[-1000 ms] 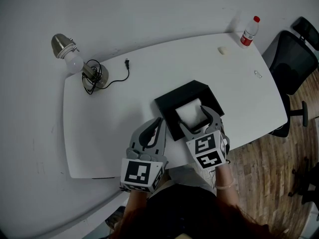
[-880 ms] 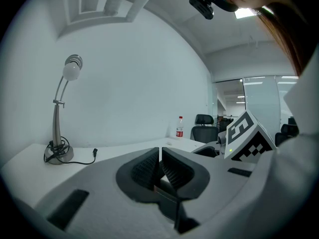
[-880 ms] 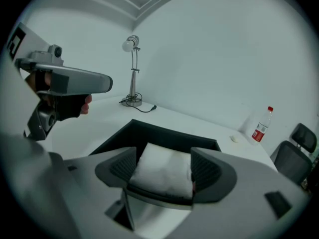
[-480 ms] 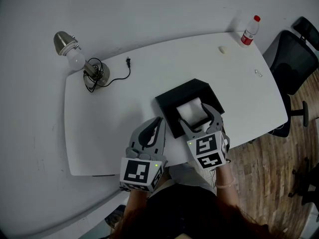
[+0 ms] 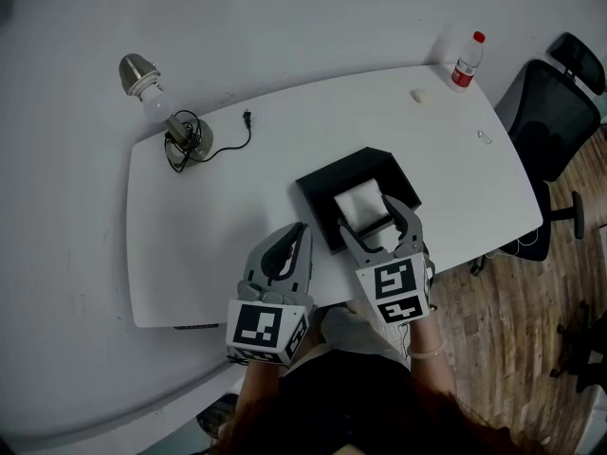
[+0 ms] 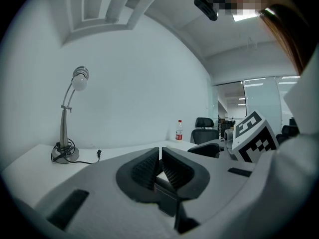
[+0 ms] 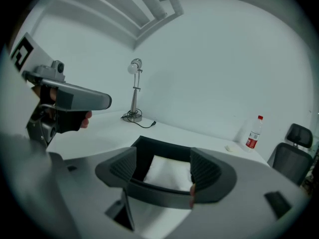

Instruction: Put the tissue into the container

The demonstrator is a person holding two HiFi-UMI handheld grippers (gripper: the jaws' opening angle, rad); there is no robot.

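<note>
A white folded tissue lies inside the black square container near the table's front edge. My right gripper hangs open just in front of the container, nothing between its jaws, which frame the tissue in the right gripper view. My left gripper is shut and empty, held over the table to the left of the container.
A desk lamp with a cord and plug stands at the white table's far left. A water bottle and a small white lump sit at the far right. A black office chair stands beyond the right edge.
The right gripper has drawn back slightly toward the person; the tissue stays in the container. The head view has shifted a little. The left gripper is as before.
</note>
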